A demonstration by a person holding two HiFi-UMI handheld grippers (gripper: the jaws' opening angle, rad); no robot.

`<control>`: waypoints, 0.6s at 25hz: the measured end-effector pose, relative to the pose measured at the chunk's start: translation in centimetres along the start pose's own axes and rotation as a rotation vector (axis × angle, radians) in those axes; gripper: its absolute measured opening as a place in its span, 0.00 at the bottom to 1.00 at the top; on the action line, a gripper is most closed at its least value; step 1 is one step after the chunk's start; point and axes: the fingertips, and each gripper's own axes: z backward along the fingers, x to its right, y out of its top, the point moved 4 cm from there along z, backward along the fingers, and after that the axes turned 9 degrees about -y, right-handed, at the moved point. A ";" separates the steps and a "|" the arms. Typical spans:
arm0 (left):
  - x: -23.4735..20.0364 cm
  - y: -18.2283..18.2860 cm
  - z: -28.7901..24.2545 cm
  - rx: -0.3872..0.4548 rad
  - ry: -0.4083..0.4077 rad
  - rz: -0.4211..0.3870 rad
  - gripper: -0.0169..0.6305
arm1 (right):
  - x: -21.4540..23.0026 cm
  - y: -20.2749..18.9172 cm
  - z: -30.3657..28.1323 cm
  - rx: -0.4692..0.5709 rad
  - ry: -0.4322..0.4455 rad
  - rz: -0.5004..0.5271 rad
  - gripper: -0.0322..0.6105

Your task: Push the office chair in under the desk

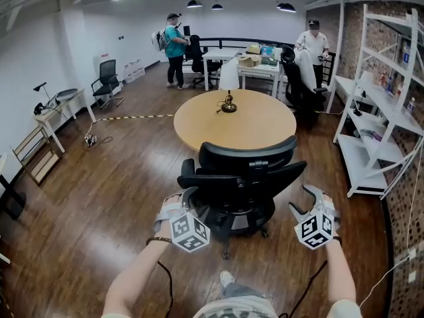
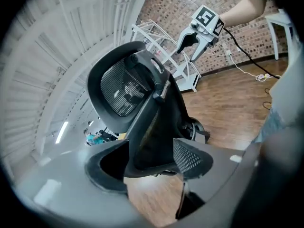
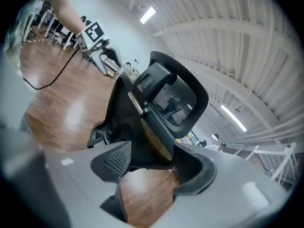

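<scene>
**Grippers spread at the chair's back; chair at the desk's near edge**

Left gripper (image 1: pixel 177 201): jaws spread, held just behind the left armrest (image 1: pixel 190 177) of the office chair (image 1: pixel 242 184). Its own view puts a dark edge of the chair between the pads. I see no pad pressed on it, though close blur leaves contact uncertain.

Right gripper (image 1: pixel 308 203): jaws likewise spread, just behind the right armrest (image 1: pixel 295 171). The chair's frame lies between the pads without a visible pinch. The head view shows a little clearance.

Hidden: the backrest (image 1: pixel 246 158) covers the seat and the chair's front, so I cannot tell how far they reach under the round desk (image 1: pixel 228 121). The wheel base (image 1: pixel 228 234) shows only in part, and both gripper bodies blur out at the lower rim of their views.

Edges and room: the top of the backrest overlaps the desk's near rim. Bare wooden floor (image 1: pixel 112 184) lies open to the left. White shelving (image 1: pixel 381 105) stands well apart on the right. A lamp (image 1: pixel 228 91) stands on the desk.

Orientation: the chair stands upright with its back toward me, facing the desk.
</scene>
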 end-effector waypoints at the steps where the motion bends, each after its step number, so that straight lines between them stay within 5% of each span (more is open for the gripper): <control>1: 1.0 0.1 0.6 0.013 -0.006 0.011 0.50 | -0.5 0.4 0.9 0.006 0.000 -0.013 0.48; 8: 6.3 1.6 5.0 0.136 -0.063 0.125 0.46 | -2.7 3.6 7.0 0.033 0.006 -0.187 0.41; 15: 8.0 6.6 10.8 0.421 -0.061 0.369 0.34 | -3.2 8.8 12.6 0.148 0.004 -0.404 0.29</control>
